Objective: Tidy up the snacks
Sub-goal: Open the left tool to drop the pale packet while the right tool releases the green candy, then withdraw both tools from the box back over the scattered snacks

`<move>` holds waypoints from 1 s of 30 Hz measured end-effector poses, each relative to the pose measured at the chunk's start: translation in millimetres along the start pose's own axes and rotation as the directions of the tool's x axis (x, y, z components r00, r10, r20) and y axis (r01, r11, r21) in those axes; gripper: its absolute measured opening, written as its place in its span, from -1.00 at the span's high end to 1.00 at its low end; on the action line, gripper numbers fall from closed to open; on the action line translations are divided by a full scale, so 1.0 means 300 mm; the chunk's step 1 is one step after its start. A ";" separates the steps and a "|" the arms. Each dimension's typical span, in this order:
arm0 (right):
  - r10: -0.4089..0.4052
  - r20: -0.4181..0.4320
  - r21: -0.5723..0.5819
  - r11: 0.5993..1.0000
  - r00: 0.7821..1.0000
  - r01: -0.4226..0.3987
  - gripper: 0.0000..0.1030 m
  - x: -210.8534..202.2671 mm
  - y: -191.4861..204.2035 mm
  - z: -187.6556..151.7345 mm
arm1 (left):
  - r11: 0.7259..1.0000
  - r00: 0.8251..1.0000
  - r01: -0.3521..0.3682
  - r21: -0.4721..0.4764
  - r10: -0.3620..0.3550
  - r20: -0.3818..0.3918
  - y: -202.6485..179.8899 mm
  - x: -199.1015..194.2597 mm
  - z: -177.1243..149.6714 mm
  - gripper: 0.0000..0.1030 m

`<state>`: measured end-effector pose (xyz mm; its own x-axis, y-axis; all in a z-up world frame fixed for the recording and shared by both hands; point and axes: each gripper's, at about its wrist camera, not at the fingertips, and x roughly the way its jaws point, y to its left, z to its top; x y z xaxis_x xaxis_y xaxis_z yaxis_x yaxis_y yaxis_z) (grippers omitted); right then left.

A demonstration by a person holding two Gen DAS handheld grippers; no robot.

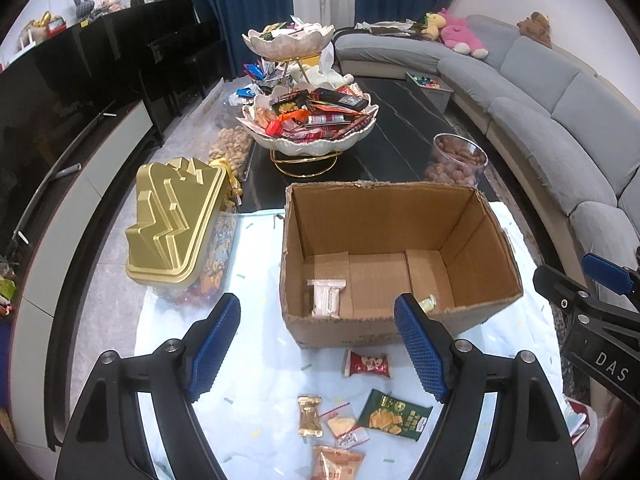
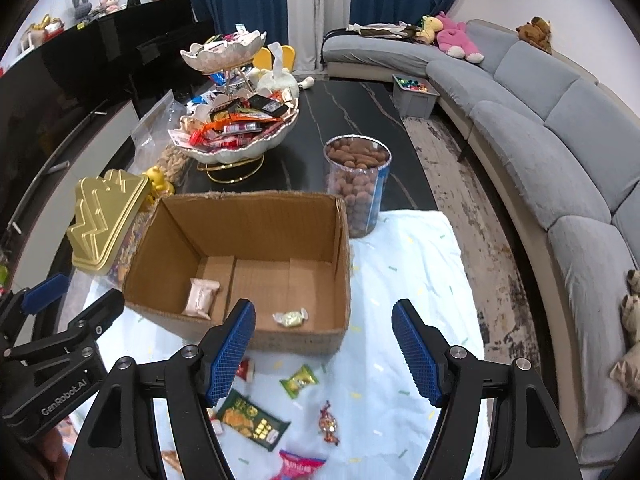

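The cardboard box (image 1: pixel 400 256) sat open-topped on the pale cloth (image 2: pixel 408 280) covering the bench, so wrapped snacks could drop straight in; a white packet (image 1: pixel 326 298) and a small candy (image 2: pixel 291 317) already lay inside. Loose packets, including a green one (image 1: pixel 394 416), waited before it. My left gripper (image 1: pixel 318 350) and right gripper (image 2: pixel 324 350) hovered wide open, empty.

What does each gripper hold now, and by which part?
Nothing is held. The left gripper and the right gripper are both open and empty above the loose snacks.
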<state>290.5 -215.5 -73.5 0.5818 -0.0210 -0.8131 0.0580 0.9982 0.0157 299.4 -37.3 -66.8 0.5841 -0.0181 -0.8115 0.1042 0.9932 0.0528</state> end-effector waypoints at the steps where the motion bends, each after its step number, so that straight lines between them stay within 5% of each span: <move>1: 0.001 -0.002 0.002 1.000 1.000 0.000 -0.39 -0.003 -0.003 -0.007 | 1.000 1.000 -0.001 0.003 0.001 0.001 -0.003 -0.006 -0.007 -0.53; 30: -0.005 -0.002 0.020 1.000 1.000 0.005 -0.51 -0.110 0.007 -0.268 | 0.999 1.000 -0.017 0.046 0.016 0.018 -0.010 -0.112 -0.303 -0.78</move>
<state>206.3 -208.1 -93.4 0.5798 -0.0256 -0.8144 0.0773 0.9967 0.0237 206.4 -29.2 -92.5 0.6004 -0.0043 -0.7997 0.1313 0.9869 0.0933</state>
